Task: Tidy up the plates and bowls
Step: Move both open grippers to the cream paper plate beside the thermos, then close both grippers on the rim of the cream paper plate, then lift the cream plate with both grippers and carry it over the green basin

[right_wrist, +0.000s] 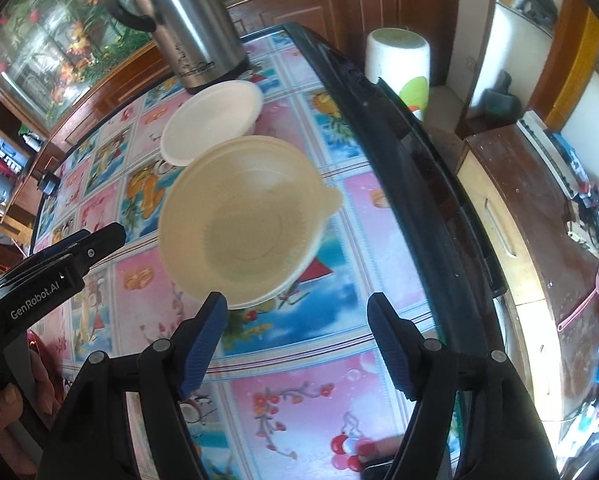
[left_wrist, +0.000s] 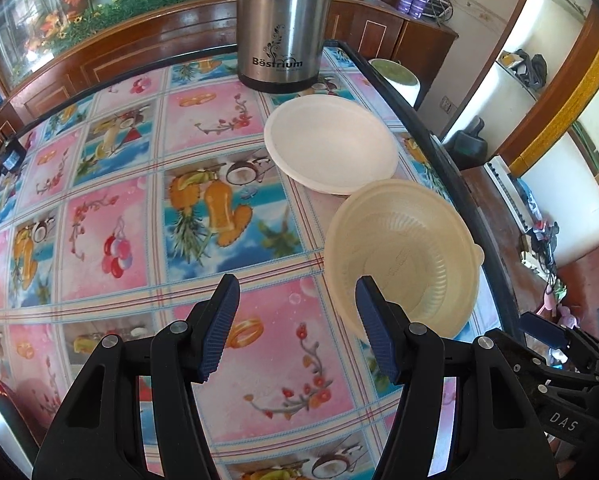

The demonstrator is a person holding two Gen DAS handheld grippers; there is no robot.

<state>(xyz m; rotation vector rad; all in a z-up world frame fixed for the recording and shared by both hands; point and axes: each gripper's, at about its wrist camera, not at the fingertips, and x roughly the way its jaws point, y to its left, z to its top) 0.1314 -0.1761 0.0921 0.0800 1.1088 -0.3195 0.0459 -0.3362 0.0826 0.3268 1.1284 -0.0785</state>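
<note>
Both grippers hang over the table (left_wrist: 111, 184), pointing steeply down, nothing in either one

Left gripper (left_wrist: 297, 294): jaws parted about midway, blue ribbed pads clear of everything, only tablecloth between them. The cream bowl (left_wrist: 403, 256) sits ahead and to the right of its tips; the right finger overlaps the bowl's near rim in the left wrist view, cannot tell if it touches, no grip visible. The white plate (left_wrist: 331, 142) lies further ahead, beyond the cream bowl, its near edge just beside or slightly overlapped by the bowl's far rim. The steel thermos (left_wrist: 283, 24) stands upright further out again, ahead of the plate, near the far table edge

Right gripper (right_wrist: 299, 312): jaws apart a bit wider than the left, empty, pads off everything. Same cream bowl (right_wrist: 245, 222) is just ahead of its tips, left of centre, upright, with a small tab on the rim pointing right; the left finger's tip overlaps the near rim in this view, contact unclear. White plate (right_wrist: 213, 120) sits beyond the bowl, thermos (right_wrist: 187, 24) beyond that

The left gripper's body shows at the right gripper's left side, with a hand (right_wrist: 7, 408) on its handle. Black table edge runs to the right of both tools
</note>
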